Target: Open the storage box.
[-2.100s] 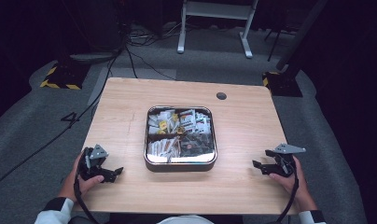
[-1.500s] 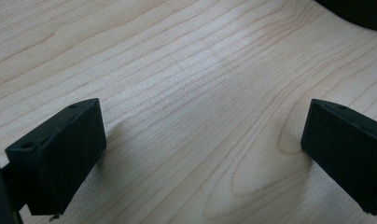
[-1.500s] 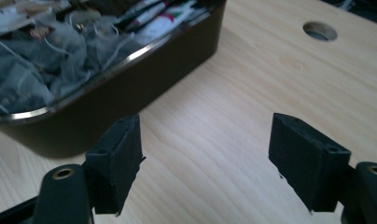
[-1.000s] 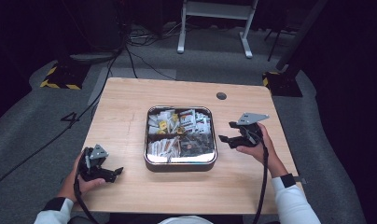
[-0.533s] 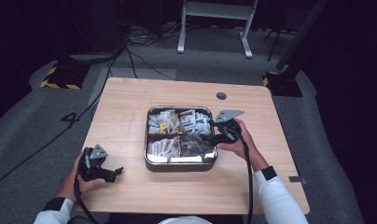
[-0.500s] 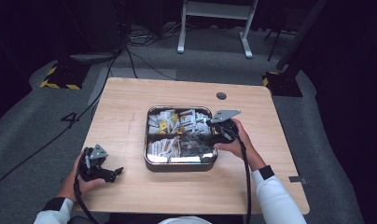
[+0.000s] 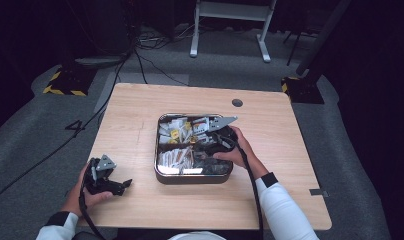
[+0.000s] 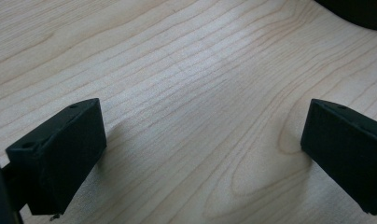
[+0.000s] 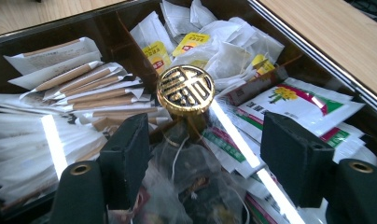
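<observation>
A light wooden table [image 7: 140, 115] with visible grain stands on grey carpet. A square, metal-rimmed box [image 7: 162, 172] sits near its middle, divided into compartments of sachets, tea bags and paper sticks. A small dark round hole [image 7: 237, 102] marks the far right part of the tabletop

Sachets [image 7: 176, 158] lie in the tin [image 7: 161, 173], mid-table [image 7: 135, 115].
</observation>
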`<action>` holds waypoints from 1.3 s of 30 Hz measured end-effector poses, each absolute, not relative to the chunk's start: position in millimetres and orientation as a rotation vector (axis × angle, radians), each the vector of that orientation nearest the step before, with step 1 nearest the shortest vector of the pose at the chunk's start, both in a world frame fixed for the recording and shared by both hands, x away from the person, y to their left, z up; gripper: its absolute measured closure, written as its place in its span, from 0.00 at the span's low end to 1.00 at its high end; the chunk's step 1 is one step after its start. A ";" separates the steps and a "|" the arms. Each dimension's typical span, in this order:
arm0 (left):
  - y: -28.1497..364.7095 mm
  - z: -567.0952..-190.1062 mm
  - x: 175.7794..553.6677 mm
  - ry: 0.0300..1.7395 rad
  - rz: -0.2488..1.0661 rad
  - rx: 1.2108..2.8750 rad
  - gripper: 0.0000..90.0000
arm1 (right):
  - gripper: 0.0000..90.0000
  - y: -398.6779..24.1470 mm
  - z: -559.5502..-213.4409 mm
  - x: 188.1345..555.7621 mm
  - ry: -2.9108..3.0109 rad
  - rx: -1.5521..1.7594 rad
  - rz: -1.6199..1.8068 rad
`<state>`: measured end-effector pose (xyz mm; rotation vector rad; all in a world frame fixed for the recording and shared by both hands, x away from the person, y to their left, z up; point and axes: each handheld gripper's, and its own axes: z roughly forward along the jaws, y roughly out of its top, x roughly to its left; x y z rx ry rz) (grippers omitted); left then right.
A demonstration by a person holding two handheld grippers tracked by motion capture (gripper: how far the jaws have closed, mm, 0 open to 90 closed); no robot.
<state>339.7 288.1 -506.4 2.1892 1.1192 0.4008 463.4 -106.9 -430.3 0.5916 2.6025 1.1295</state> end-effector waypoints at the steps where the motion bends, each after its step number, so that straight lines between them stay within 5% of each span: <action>1: 288.1 -506.4 339.7 1.119 0.401 2.189 0.00 | 0.37 -105.4 -430.8 463.9 2.604 0.595 1.135; 13: 288.0 -506.4 339.5 1.121 0.401 2.188 0.00 | 0.41 -83.2 -438.8 477.0 2.656 0.628 1.120; 20: 288.1 -506.4 339.6 1.121 0.401 2.188 0.00 | 0.65 -76.0 -434.9 480.4 2.695 0.606 1.104; 39: 288.0 -506.4 339.6 1.120 0.401 2.188 0.00 | 0.66 -66.9 -433.4 487.4 2.680 0.604 1.084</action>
